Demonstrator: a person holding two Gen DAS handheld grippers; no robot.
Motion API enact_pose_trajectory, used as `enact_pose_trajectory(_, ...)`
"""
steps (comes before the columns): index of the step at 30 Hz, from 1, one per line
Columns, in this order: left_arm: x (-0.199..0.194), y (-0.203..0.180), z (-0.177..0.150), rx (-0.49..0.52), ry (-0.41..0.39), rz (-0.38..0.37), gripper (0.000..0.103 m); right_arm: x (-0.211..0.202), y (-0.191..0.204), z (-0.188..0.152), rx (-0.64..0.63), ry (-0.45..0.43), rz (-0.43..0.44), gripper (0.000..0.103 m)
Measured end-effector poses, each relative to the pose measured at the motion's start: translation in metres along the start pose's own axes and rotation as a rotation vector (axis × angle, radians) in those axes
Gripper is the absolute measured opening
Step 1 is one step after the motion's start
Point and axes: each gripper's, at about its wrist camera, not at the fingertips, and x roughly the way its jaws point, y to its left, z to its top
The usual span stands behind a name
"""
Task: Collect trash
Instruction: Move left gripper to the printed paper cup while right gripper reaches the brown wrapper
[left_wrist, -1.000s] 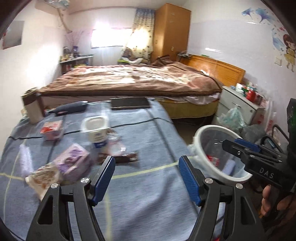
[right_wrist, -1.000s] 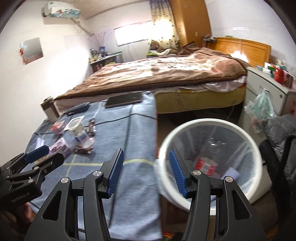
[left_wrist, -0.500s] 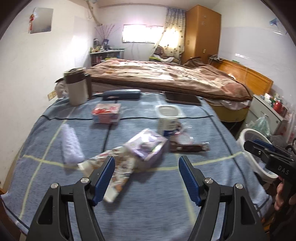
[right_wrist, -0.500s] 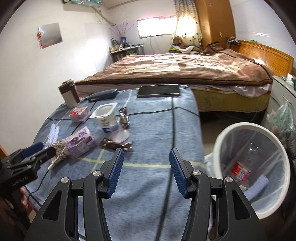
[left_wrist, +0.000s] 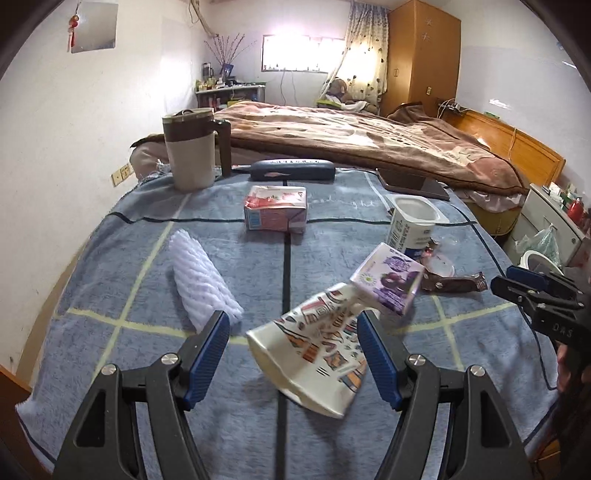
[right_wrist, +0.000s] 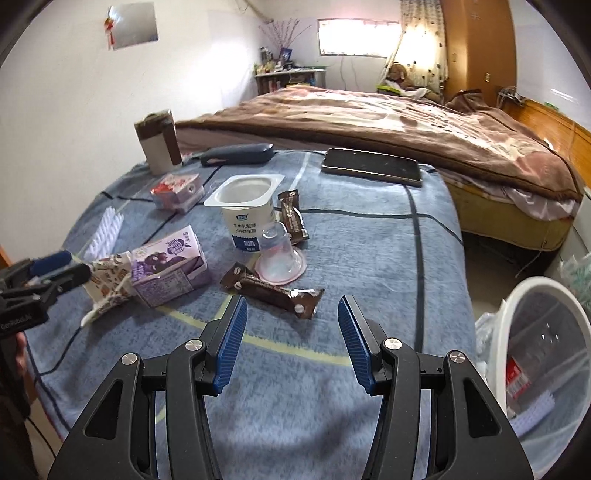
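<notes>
A: Glossy printed film, cream with orange and blue marks: the snack bag (left_wrist: 314, 350) lies flat on the blue blanket (left_wrist: 110, 258), directly between the fingers of the left gripper (left_wrist: 293, 350). Jaws spread wide, nothing held.

B: And its neighbours?

A: Purple carton (left_wrist: 388, 282) just beyond the right finger, its near edge overlapping the bag's far end. White foam sleeve (left_wrist: 201, 278) just past the left finger.

B: Right side?

A: Right gripper (right_wrist: 290, 339) also released and empty. Brown wrapper (right_wrist: 271, 290) sits just ahead of its fingertips, slightly toward the left finger. Beyond that, a clear lid (right_wrist: 280, 260), then the yogurt cup (right_wrist: 247, 210). Bin (right_wrist: 535, 354) is off the table edge, outside the right finger.

B: Risks, as you judge them?

A: Bag is thin and flat; fingers may close above it and pinch blanket pile instead, or slide off the slick film. Since the carton overlaps it, lifting the bag could drag or tip the carton. Closing off-centre could catch the foam sleeve too.

B: Non-trash?

A: Phone (right_wrist: 371, 166), glasses case (right_wrist: 236, 153), jug (left_wrist: 190, 147) at the far end, well ahead of both pairs of fingers. Must stay.
</notes>
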Motion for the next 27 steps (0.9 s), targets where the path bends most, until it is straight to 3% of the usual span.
enact_pose_trajectory(4, 0.010, 0.010, 0.005, -0.025, 0.027, -0.041, 0.073, 0.015, -0.001, 0.008, -0.008, 0.035, 0.019, 0.054)
enact_pose_trajectory(7, 0.018, 0.013, 0.006, -0.002, 0.040, -0.030, 0.073, 0.019, 0.003, 0.012, -0.042, 0.034, 0.011, 0.054)
enact_pose_trajectory(13, 0.025, 0.011, 0.003, 0.026, 0.067, -0.080, 0.073, 0.033, 0.009, 0.015, -0.105, 0.061, 0.056, 0.054)
enact_pose_trajectory(19, 0.026, 0.002, -0.008, 0.052, 0.100, -0.090, 0.073, 0.039, 0.008, 0.006, -0.079, 0.145, 0.168, 0.054)
enact_pose_trajectory(25, 0.020, -0.007, -0.012, 0.057, 0.102, -0.133, 0.073, 0.034, 0.017, 0.000, -0.108, 0.151, 0.181, 0.052)
enact_pose_trajectory(27, 0.021, -0.008, -0.011, 0.060, 0.106, -0.138, 0.073, 0.036, 0.021, 0.001, -0.129, 0.147, 0.141, 0.052)
